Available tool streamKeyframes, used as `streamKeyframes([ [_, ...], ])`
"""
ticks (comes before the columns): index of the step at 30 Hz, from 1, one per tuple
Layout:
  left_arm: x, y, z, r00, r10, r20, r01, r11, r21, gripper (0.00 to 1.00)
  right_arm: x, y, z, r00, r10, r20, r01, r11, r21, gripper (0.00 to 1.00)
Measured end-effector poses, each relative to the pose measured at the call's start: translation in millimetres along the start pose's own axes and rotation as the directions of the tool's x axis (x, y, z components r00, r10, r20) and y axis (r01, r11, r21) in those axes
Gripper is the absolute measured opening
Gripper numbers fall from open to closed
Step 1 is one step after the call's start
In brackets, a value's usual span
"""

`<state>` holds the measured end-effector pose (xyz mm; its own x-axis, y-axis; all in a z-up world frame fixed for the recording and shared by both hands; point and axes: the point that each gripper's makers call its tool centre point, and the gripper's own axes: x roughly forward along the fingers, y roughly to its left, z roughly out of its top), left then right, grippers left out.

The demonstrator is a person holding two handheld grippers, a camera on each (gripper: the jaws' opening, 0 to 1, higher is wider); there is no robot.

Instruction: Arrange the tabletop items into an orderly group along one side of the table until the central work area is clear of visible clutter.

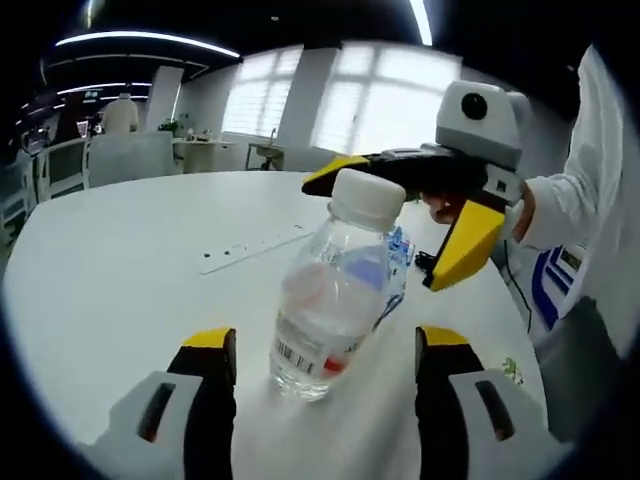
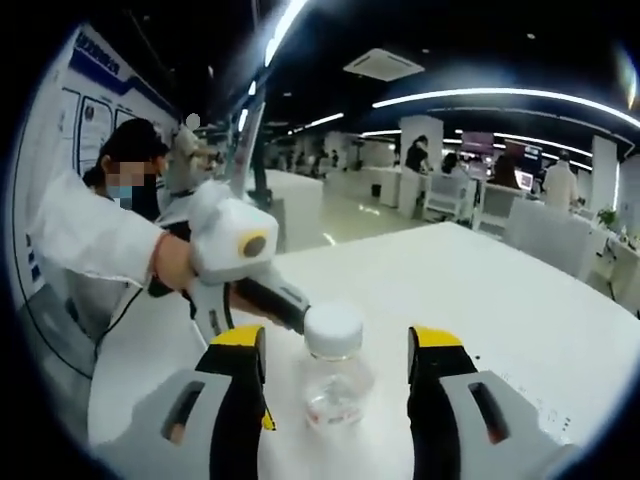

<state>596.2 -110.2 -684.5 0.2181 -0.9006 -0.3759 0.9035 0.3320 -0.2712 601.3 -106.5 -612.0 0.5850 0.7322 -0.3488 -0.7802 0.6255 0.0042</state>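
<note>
A clear plastic bottle (image 1: 335, 300) with a white cap (image 1: 367, 197) and a barcode label stands on the white table (image 1: 120, 290). My left gripper (image 1: 325, 345) is open, its yellow-tipped jaws on either side of the bottle's base with gaps on both sides. From the right, the right gripper (image 1: 370, 235) reaches in, open, with its yellow jaws spread around the bottle's top. In the right gripper view the same bottle (image 2: 335, 385) stands between the open jaws of my right gripper (image 2: 337, 345). The left gripper (image 2: 262, 300), held in a hand, points at it from the left.
A long white strip (image 1: 250, 248) lies flat on the table behind the bottle. Something small, blue and white (image 1: 402, 245) sits just behind the bottle. A person in a white coat (image 1: 590, 200) stands at the table's right edge. Desks and people fill the room beyond.
</note>
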Motion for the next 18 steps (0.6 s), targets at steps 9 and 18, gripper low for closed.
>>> streamKeyframes([
  [9,-11.6,-4.9,-1.6,1.000,0.014,-0.011,-0.014,0.999,-0.034,0.82,-10.2,-1.2,-7.9,1.000,0.000,-0.007,0.000,0.998,0.065,0.71],
  [18,-23.7,-14.5,-1.1,0.999,0.029,-0.013,-0.029,0.999,-0.035,0.83,-23.3,1.5,-13.8,1.000,0.001,-0.009,0.000,0.993,0.115,0.80],
])
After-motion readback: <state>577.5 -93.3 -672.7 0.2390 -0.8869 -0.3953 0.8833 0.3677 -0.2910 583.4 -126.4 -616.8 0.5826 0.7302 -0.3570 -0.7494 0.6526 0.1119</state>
